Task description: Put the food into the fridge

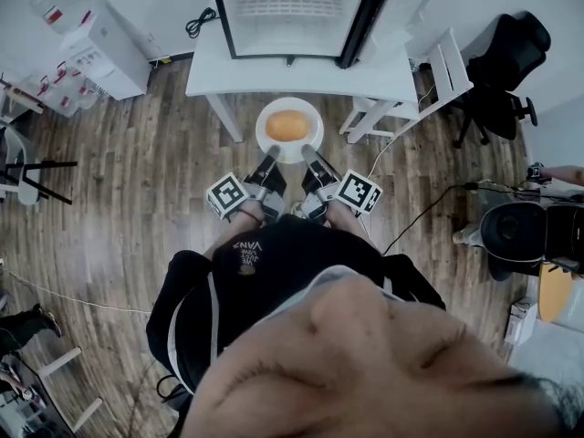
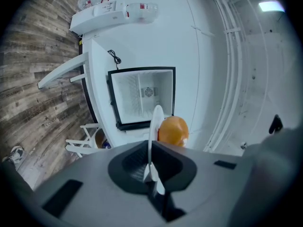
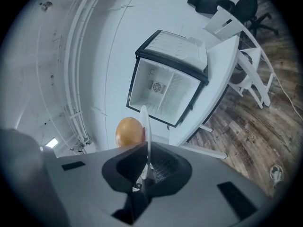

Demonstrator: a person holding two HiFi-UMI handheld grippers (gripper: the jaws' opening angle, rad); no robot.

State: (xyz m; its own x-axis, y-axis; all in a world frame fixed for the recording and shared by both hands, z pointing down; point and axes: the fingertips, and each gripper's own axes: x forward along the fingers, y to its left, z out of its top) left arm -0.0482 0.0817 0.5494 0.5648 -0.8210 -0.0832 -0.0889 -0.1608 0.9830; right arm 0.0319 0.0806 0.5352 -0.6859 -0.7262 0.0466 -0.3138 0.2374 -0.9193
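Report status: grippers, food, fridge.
Grippers: left gripper and right gripper shut on plate rim. It carries orange food. Ahead, fridge open, nothing between.

Food (image 1: pixel 287 125) sits on the plate (image 1: pixel 263 135), my L gripper (image 1: pixel 272 155) on its near-left rim & R gripper (image 1: pixel 308 152) near-right, fridge (image 1: pixel 290 12) ahead on the table (image 1: pixel 383 76), w/ chair (image 1: pixel 506 71) far right.

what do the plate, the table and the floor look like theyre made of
Plate: smooth plain white with a thin edge, likely ceramic or melamine; the look leaves it open.
Table: flat matte white top and legs, probably painted wood or laminate.
Floor: brown planks with visible grain, so wood or wood-look laminate.
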